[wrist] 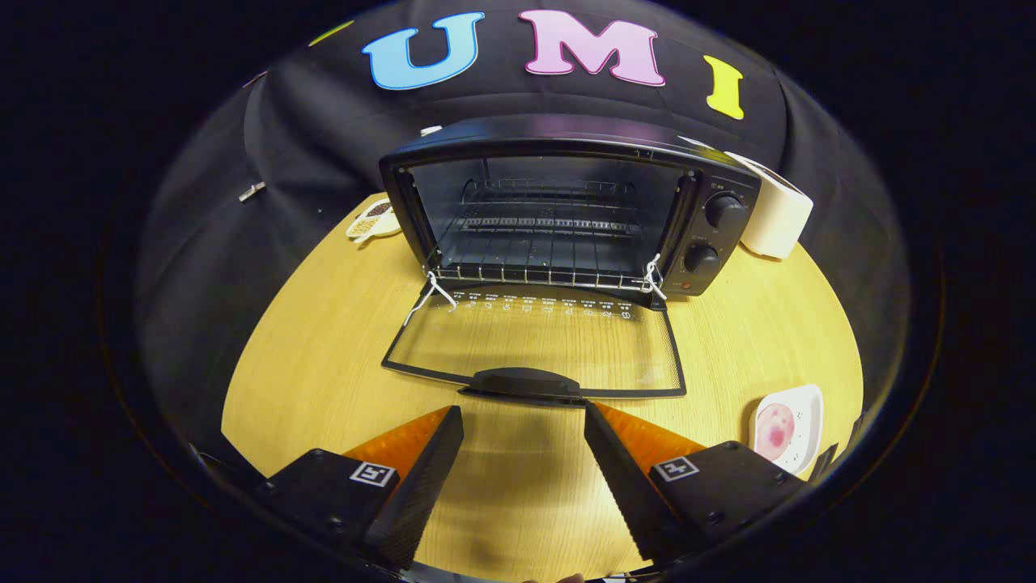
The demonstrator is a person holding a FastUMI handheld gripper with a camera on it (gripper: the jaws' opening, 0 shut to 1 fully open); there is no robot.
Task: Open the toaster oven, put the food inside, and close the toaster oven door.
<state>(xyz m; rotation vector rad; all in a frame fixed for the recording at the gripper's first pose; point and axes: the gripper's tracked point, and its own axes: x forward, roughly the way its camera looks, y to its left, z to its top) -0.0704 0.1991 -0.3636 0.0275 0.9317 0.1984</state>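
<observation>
A black toaster oven (566, 202) stands on the round wooden table (324, 356) beyond my fingers. Its glass door (534, 348) lies folded down flat toward me, with the dark handle (526, 380) just ahead of my fingertips. A wire rack (542, 259) sits inside the bare cavity. To the right of my right finger a pink round piece of food (774, 429) rests on a white plate (805, 405). My gripper (524, 413) is open, nothing between its fingers, a little short of the door handle.
Two knobs (712, 235) sit on the oven's right panel. A white appliance (777, 214) stands behind the oven at its right. A small dish with dark and light bits (374, 220) lies left of the oven. Bare tabletop spreads on both sides of the door.
</observation>
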